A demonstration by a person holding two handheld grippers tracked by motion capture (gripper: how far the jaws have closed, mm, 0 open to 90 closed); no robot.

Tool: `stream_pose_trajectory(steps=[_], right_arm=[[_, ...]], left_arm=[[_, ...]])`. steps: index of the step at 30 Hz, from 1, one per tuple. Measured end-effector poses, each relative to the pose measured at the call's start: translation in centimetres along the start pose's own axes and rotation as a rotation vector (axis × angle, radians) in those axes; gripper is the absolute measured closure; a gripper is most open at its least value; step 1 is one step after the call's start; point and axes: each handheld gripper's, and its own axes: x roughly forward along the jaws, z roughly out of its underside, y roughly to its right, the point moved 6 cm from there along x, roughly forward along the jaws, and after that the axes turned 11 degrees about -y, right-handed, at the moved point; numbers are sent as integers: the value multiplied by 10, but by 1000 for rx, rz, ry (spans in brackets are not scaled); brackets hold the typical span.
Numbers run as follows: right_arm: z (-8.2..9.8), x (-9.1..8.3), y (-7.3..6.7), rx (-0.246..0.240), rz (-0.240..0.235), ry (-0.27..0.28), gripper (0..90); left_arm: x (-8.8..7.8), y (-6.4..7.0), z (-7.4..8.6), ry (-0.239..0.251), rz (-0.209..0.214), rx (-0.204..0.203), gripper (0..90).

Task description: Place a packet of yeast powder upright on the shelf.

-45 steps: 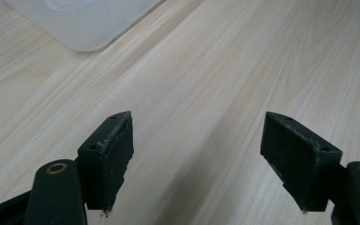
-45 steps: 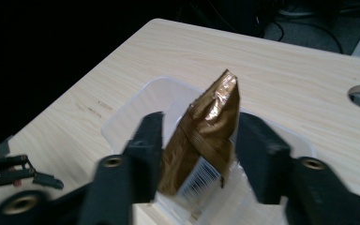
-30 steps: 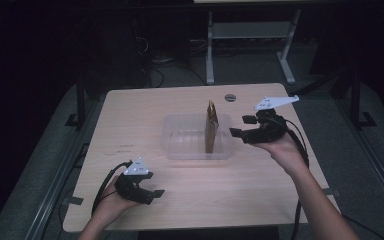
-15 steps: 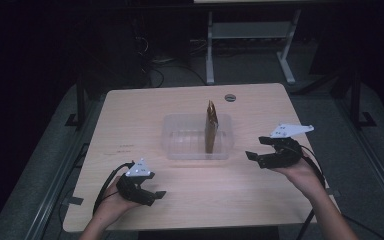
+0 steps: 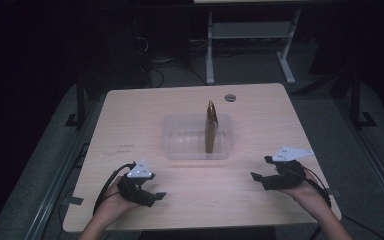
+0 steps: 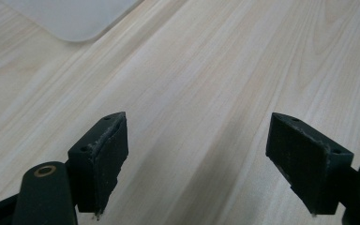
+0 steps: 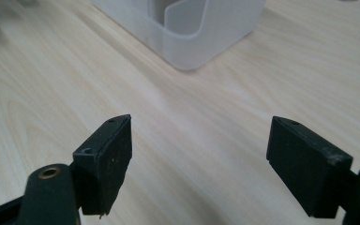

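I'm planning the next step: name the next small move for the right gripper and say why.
Probably rest it on the table and stop. The brown packet stands upright inside the clear container. The right gripper sits low near the table's near edge, its jaws just opened with nothing between them. The left gripper is open too.

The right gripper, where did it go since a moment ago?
The right gripper drew back from the brown packet standing in the clear tray and came down toward the table's near edge, its jaws opening with nothing between them. The left gripper, packet and tray stayed put.
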Motion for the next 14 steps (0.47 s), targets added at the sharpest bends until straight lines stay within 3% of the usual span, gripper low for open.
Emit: stream_pose_trajectory(steps=[4, 14], right_arm=[[6, 8, 1, 5, -26, 0, 216], [7, 16, 3, 9, -21, -23, 214]], left_arm=[[2, 1, -2, -8, 2, 20, 207], [5, 1, -2, -24, 5, 44, 208]])
